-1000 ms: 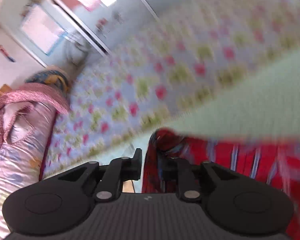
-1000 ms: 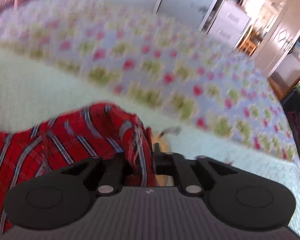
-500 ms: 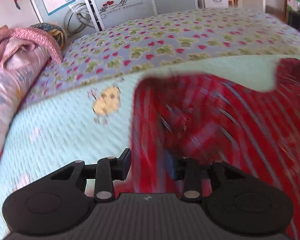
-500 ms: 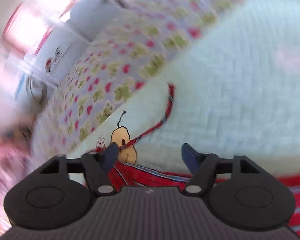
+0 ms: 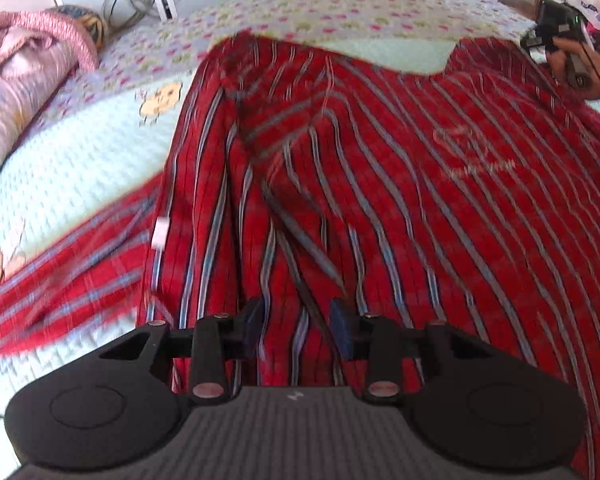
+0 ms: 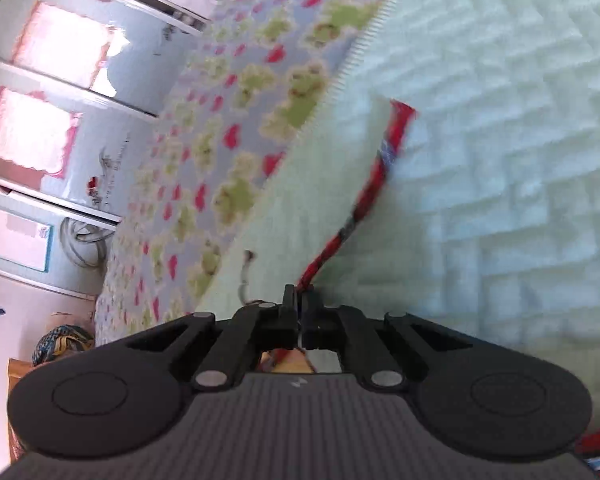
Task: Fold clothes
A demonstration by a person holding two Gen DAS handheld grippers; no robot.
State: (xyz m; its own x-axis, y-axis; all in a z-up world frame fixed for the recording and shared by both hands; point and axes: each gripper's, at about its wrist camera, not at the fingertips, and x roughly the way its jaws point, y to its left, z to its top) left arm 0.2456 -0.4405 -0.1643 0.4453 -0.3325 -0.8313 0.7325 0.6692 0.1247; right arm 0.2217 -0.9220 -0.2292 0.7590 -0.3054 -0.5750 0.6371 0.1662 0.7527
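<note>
Lying spread across the bed's green quilt point(image 5: 80, 168), the red striped shirt point(image 5: 400, 184) is running away from the left gripper point(image 5: 298, 330), whose jaws are hanging apart over it. The right gripper point(image 6: 299, 314) is pinching its far hem, the nearer hold.

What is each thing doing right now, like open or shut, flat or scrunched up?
Red striped shirt: spread on the bed, wrinkled, not yet folded.
Left gripper: jaws open over the shirt, holding nothing.
Right gripper: jaws shut on a thin edge of the shirt.
Green quilt: lying flat under the shirt.
</note>
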